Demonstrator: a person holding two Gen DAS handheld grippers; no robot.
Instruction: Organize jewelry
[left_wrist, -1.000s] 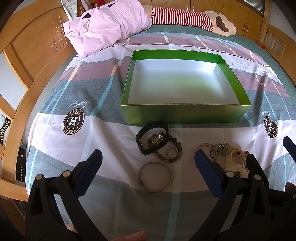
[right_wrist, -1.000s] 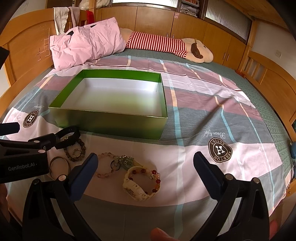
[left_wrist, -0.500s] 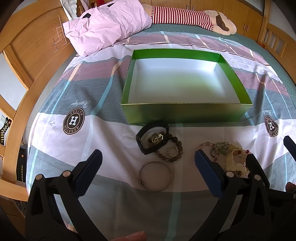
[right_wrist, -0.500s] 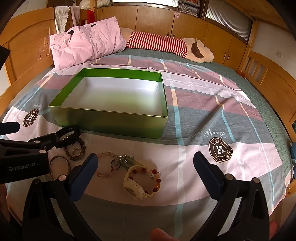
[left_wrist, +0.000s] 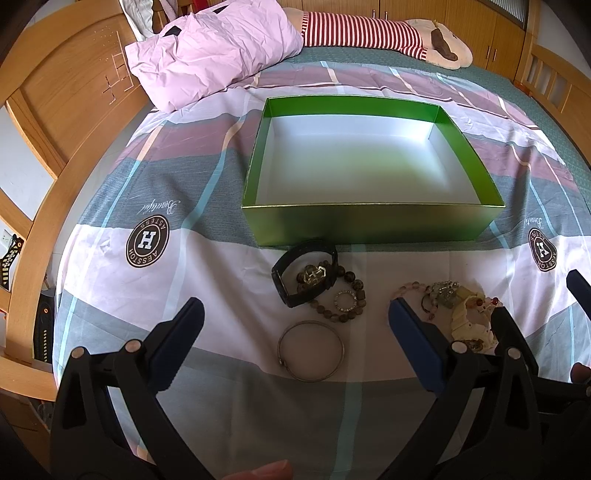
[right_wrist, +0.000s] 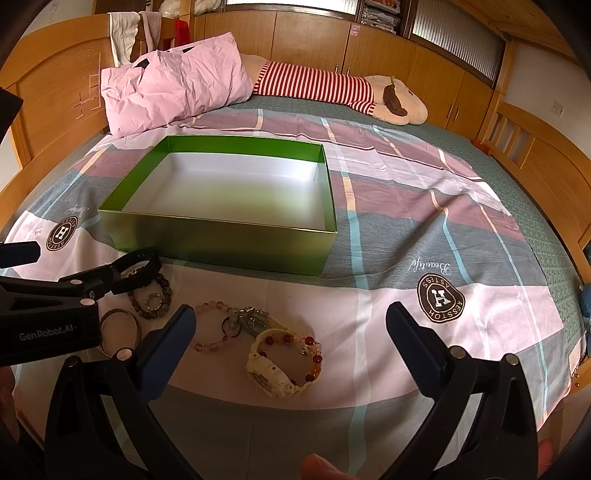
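Left gripper (left_wrist: 293, 319): fingers spread wide, holding nothing, hovering over the near edge of the bed (left_wrist: 184, 266).
Bangle (left_wrist: 311, 350): silver, flat on the sheet between the left fingers, nearest the bed's near edge.
Black watch (left_wrist: 304, 277): just beyond the bangle, touching a dark bead bracelet (left_wrist: 349, 297) with a small ring (left_wrist: 345, 300) inside it.
Box (left_wrist: 369, 225): green, open, empty, its near wall just behind the black watch.
Pink bead bracelet (right_wrist: 212, 326): right of that group, touching a charm cluster (right_wrist: 251, 319).
Cream watch (right_wrist: 273, 373): overlapped by a red bead bracelet (right_wrist: 310, 350), close to the near edge.
Right gripper (right_wrist: 290, 321): fingers wide apart, holding nothing, above the cream watch.
Progress: nothing boxed yet; every piece is left to move.
Room: bare sheet to the right of the jewelry; the box's near wall must be cleared.
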